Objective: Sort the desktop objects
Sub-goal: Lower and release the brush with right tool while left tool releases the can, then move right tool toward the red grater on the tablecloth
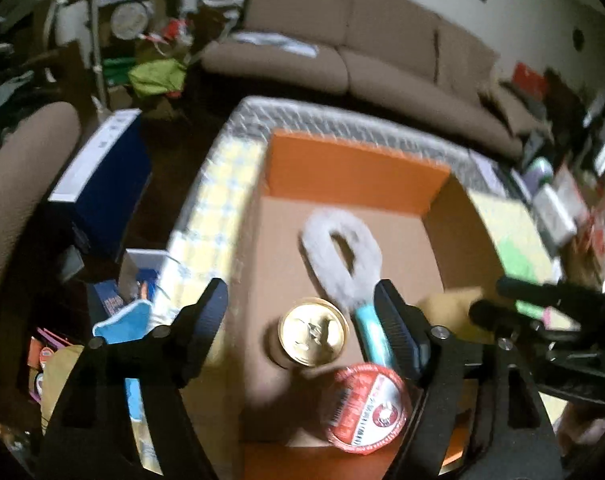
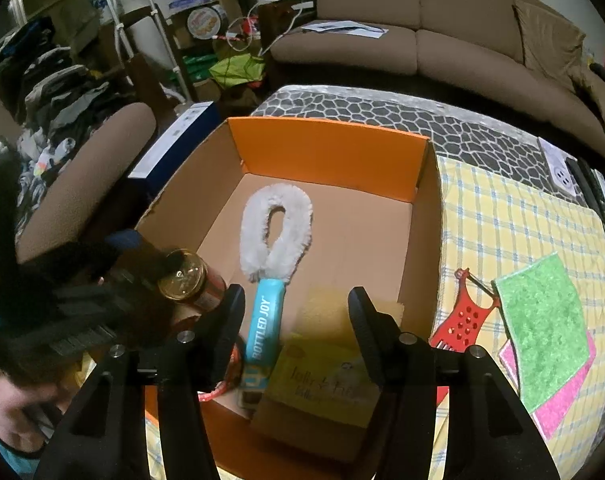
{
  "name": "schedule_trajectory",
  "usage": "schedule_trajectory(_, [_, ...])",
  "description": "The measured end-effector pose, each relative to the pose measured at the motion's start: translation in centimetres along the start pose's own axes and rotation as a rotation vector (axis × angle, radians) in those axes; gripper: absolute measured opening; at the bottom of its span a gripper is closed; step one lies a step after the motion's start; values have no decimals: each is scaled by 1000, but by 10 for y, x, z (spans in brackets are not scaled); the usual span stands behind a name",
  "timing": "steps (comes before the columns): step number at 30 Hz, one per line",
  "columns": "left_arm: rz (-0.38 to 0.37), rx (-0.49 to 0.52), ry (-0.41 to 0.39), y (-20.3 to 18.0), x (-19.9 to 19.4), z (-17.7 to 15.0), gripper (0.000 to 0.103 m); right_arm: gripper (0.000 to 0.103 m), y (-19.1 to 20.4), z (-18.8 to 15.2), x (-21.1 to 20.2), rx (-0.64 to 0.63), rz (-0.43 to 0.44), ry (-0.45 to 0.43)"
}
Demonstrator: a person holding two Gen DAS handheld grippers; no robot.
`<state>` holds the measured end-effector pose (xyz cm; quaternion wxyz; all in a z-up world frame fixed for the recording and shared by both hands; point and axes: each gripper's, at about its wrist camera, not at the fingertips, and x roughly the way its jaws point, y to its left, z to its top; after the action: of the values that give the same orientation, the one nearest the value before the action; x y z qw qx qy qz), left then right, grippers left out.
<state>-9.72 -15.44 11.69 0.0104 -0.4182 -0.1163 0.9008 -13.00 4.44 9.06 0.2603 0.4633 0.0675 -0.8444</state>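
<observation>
- Left claw [image 1: 302,316]: spread wide, empty, poised over gold-lidded jar [image 1: 313,333] inside cardboard box [image 1: 354,168].
- Right claw [image 2: 296,320]: released too, above yellow packet [image 2: 326,380].
- Bottle brush [image 2: 276,224] lying flat beside jar; green sponge [image 2: 542,320] unsorted on desk.

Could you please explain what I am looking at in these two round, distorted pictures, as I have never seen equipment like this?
A person holds a hand-held gripper in each hand; each carries a fisheye camera looking forward along its two black fingers. One picture comes from the left hand-held gripper, the other from the right hand-held gripper. Both hover open over a cardboard box on a table with a checked cloth, and neither holds anything. In the box lie a bottle brush with a blue handle, a gold-lidded jar, a red-lidded tub and a yellow packet. On the cloth to the right of the box lie a red comb and a green cloth on a pink one.
</observation>
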Motion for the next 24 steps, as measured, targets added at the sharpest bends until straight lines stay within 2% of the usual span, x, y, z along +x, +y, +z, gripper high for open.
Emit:
schedule_trajectory(4, [-21, -30, -37, 15, -15, 5, 81, 62, -2, 1, -4, -3, -4, -8])
schedule_trajectory(5, [-19, -27, -43, 16, -18, 4, 82, 65, -3, 1, -6, -4, -7, -11])
schedule_trajectory(7, [-8, -25, -55, 16, -21, 4, 86, 79, -6, 0, -9, -1, -9, -15])
schedule_trajectory(9, [-13, -28, -58, 16, -24, 5, 91, 87, -11, -1, -11, 6, 3, -13])
schedule_trajectory(12, [-28, -29, -65, 10, -28, 1, 98, 90, -19, -4, -15, 6, -13, -9])
schedule_trajectory(15, [-34, -3, -67, -3, -34, -4, 100, 101, -30, -9, -21, -1, -41, -11])
schedule_trajectory(24, [-88, 154, -82, -72, -40, -21, 100, 102, -93, -26, -56, 77, -128, -36])
